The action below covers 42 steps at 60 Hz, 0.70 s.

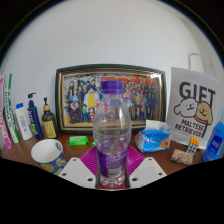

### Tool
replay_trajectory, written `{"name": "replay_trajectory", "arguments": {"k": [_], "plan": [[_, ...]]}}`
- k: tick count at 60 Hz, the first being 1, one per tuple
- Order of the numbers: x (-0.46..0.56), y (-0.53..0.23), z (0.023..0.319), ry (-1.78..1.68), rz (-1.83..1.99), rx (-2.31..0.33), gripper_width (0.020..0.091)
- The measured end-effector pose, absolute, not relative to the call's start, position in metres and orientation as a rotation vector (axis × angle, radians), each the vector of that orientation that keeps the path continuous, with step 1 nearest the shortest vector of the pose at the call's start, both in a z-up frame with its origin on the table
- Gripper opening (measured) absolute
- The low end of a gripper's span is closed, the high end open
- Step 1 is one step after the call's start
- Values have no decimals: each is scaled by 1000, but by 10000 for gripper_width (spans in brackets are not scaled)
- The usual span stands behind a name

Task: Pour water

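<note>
Hand-held gripper clamped on a clear water bottle with a purple cap, both pink pads against its lower sides; bottle upright. Beyond it on the tabletop: a framed group photo, a white cup, a "GIFT" card.

Bottle between claw fingers, framed photo behind.

This looks like a home — a lived-in corner of a room. A framed group photograph leans against a plain white wall, toiletry tubes and bottles stand in a row on the wooden bench, and a cartoon dog gift bag sits among snack packets — household clutter throughout.
</note>
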State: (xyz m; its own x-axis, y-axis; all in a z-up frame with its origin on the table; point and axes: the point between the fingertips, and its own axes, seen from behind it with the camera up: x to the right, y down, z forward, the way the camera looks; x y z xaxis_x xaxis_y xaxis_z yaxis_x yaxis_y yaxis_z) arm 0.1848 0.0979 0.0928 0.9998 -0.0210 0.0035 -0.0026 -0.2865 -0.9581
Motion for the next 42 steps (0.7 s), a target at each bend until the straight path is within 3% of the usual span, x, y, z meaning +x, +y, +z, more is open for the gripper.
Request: {"name": "replay_trajectory", "arguments": {"k": [9, 20, 23, 27, 30, 34, 42], "plan": [[184, 90, 86, 21, -27, -1829, 350], [184, 86, 83, 37, -12, -1849, 518], [180, 84, 80, 40, 8, -1886, 631], [176, 75, 78, 43, 39, -1937, 856], [177, 66, 77, 59, 38, -1976, 831], [180, 50, 82, 84, 6, -2021, 861], [172, 6, 105, 82, -46, -2088, 855]]}}
